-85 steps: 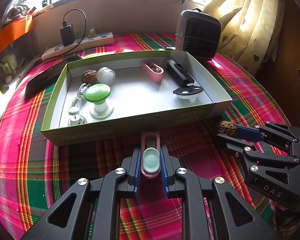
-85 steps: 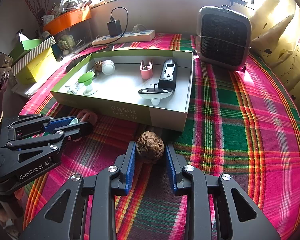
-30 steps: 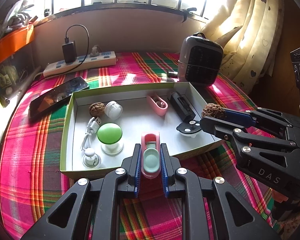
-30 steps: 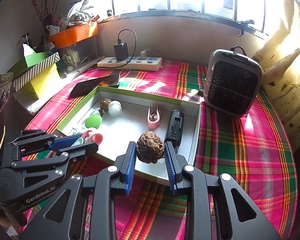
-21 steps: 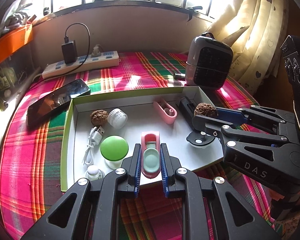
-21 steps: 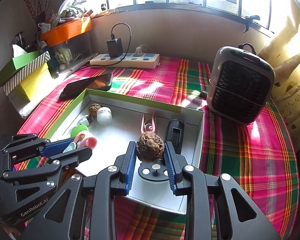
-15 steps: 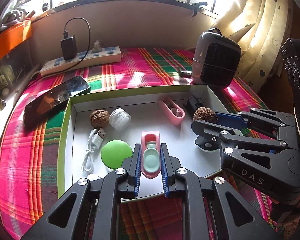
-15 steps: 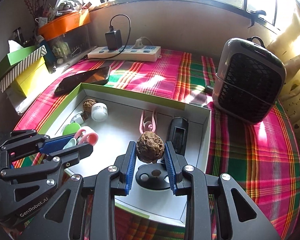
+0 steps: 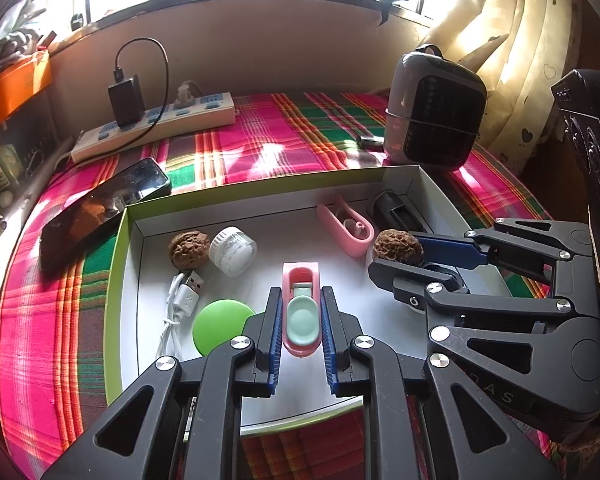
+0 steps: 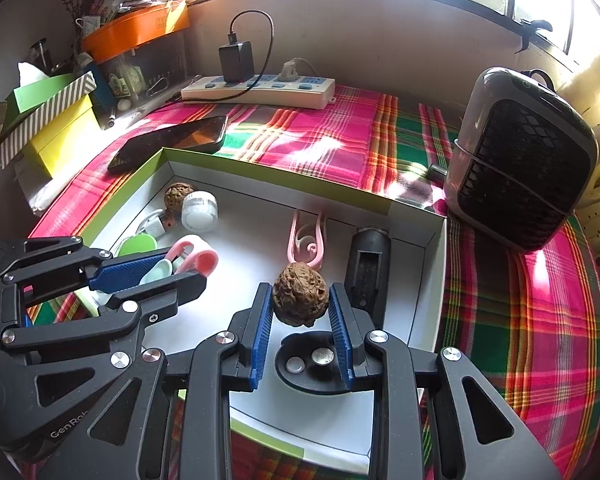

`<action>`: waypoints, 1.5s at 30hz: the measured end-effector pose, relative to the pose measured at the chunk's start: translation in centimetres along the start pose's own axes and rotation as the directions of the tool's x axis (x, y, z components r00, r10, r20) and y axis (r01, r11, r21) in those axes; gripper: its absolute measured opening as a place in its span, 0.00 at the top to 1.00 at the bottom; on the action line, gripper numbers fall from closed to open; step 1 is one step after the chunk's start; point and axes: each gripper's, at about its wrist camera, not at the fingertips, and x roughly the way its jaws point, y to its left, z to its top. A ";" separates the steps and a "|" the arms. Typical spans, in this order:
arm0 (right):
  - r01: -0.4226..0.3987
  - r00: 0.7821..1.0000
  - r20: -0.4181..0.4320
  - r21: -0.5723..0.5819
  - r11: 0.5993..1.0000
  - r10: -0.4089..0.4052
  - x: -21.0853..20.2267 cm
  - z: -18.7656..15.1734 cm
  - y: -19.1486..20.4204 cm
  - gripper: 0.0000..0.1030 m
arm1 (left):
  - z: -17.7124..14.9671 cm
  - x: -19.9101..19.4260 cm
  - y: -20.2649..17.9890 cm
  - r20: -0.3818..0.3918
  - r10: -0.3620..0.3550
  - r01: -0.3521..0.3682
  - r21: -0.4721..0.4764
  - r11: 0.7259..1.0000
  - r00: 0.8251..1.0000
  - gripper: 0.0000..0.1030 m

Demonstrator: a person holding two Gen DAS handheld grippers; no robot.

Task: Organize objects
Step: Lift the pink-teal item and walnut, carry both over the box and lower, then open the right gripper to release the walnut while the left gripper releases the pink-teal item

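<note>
Grippers are now both hanging over the inside of the green-walled box [image 9: 118,264]; 2.8 seconds ago they were working low on the plaid cloth [image 9: 284,136] in front of it. The left gripper [image 9: 300,320] is clamping narrowly on a pink clip with a mint pad [image 9: 301,312], just as it was then, over the white floor beside a green disc [image 9: 220,330]. The right gripper [image 10: 300,312] is pinching a walnut [image 10: 300,299] between its blue pads, above a black round-based item [image 10: 316,364] and just beside a black rectangular device [image 10: 368,276].

A second walnut [image 9: 189,249], a white cap [image 9: 233,251] and a white USB cable [image 9: 182,300] are lying in the far left part of the box, with another pink clip [image 9: 346,226] near the back wall.

Only the right wrist view is showing the yellow and striped boxes [image 10: 48,120] and orange tray [image 10: 140,26] at the left; only the left wrist view is showing the curtain [image 9: 512,52]. Both are showing the phone [image 10: 172,142], power strip [image 10: 260,90] and small heater [image 10: 520,160].
</note>
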 end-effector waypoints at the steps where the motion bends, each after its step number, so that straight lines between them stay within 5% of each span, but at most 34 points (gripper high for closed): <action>1: 0.001 1.000 -0.002 -0.001 1.000 -0.001 0.1 0.1 0.0 0.71 | 0.0 0.0 0.0 0.001 0.004 -0.004 0.005 1.000 1.000 0.85; 45: 0.014 0.999 -0.034 -0.001 1.000 -0.014 1.0 -0.4 -0.1 0.71 | 0.4 0.5 -0.2 -0.011 0.024 -0.023 0.050 0.998 1.000 0.82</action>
